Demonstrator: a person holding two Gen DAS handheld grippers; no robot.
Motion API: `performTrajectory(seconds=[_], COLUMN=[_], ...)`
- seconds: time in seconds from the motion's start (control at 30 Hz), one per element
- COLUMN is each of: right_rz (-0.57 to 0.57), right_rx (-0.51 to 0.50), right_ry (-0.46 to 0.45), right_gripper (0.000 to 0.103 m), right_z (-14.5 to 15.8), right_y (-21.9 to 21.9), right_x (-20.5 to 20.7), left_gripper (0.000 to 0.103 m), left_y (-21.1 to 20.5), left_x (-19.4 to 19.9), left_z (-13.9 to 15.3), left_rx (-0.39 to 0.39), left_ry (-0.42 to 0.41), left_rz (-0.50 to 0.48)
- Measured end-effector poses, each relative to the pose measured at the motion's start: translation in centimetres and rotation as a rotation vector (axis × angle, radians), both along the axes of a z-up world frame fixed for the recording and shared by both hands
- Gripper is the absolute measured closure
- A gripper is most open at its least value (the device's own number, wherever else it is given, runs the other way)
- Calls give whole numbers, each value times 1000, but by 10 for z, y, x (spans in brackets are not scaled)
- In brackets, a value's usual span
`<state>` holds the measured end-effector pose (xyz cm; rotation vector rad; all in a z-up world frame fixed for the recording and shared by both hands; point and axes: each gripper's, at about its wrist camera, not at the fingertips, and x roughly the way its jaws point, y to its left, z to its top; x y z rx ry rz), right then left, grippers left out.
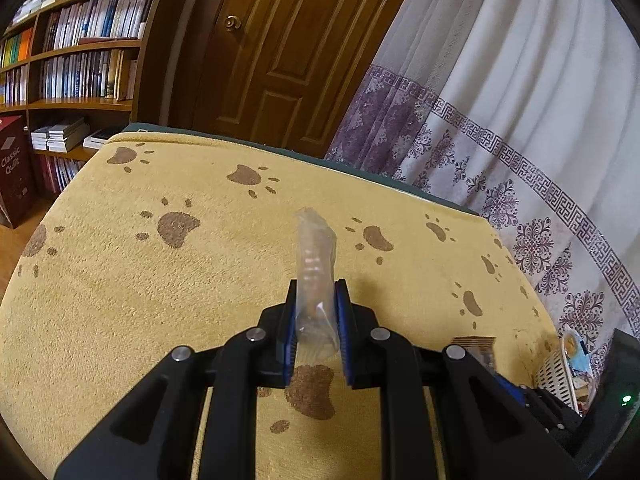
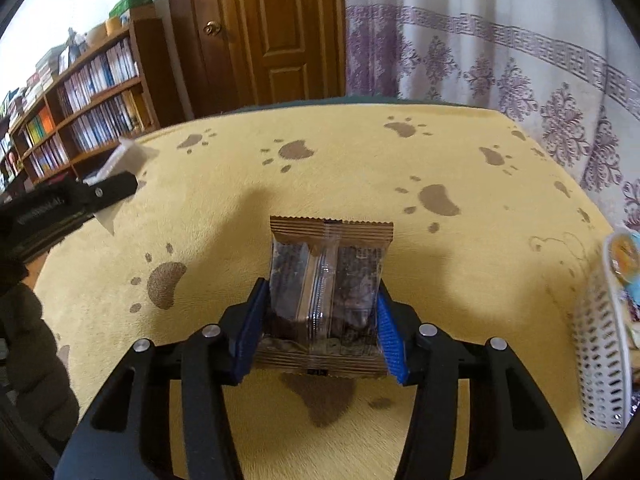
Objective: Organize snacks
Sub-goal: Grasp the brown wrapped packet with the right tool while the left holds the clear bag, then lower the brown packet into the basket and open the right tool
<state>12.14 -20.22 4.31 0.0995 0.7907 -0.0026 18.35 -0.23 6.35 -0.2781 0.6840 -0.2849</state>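
The left tool (image 1: 317, 304) is clenched on a clear snack packet (image 1: 315, 276), seen edge-on in the left wrist view: the thin wrapper stands between the blue pads (image 1: 343, 320) and pokes out toward twelve o'clock, above the yellow paw-print cloth (image 1: 120, 280) that covers the bench. In the right wrist view the same tool shows at nine o'clock, side-on, with the pale packet (image 2: 120, 156) sticking up past its black tip.

The right tool (image 2: 320, 300) is grasping a brown snack packet (image 2: 326, 280), flat face toward the camera. The pads press on its two side edges; its crimped top edge points to twelve o'clock, and its lower seam sits between the finger bases. Dark pieces show through the clear window either side of the centre seam. The packet is held over the middle of the cloth; whether it is clear of the cloth cannot be told.

A white perforated basket (image 2: 600, 360) stands at the bench's edge at three to four o'clock of the right wrist view, with a few colourful wrappers inside; in the left wrist view it sits at four o'clock (image 1: 554, 376).

Beyond the bench are a wooden door (image 2: 264, 32) at twelve o'clock, a bookshelf (image 2: 84, 100) at ten, and a white curtain with a purple pattern (image 2: 520, 60) at two. A dark sleeve (image 2: 32, 360) shows at eight o'clock.
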Motion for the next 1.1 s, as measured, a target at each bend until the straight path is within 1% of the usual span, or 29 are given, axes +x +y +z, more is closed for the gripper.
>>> performTrajectory(seconds=[0.27,0.47,0.6,0.67,0.93,1.1], right_rz=[-93,-180,-239,-273,-416,-468], right_rx=[6,-14,-25,-16,94,115], right_ry=[-60,-104,-114,-114,-79,-53], right_gripper=[50,50,50,50,50,50], right_z=[30,56,65,68,66,56], right_y=[-35,-75,-103,-118,-189,-216], right_x=[-38,-65,-80,-85,-100,-99], left_gripper=[86,86,86,86,86,86], left_y=[-4,-12,-17,-19,-22,-23], left_x=[-6,-12,-16,-17,-19,-19], left_z=[5,11,14,15,16,16], left_rx=[-23,-21,-18,-17,-19,-18], left_ry=[-17,-37,-53,-57,-62,-62], left_rz=[-25,-50,-67,-75,-88,-91])
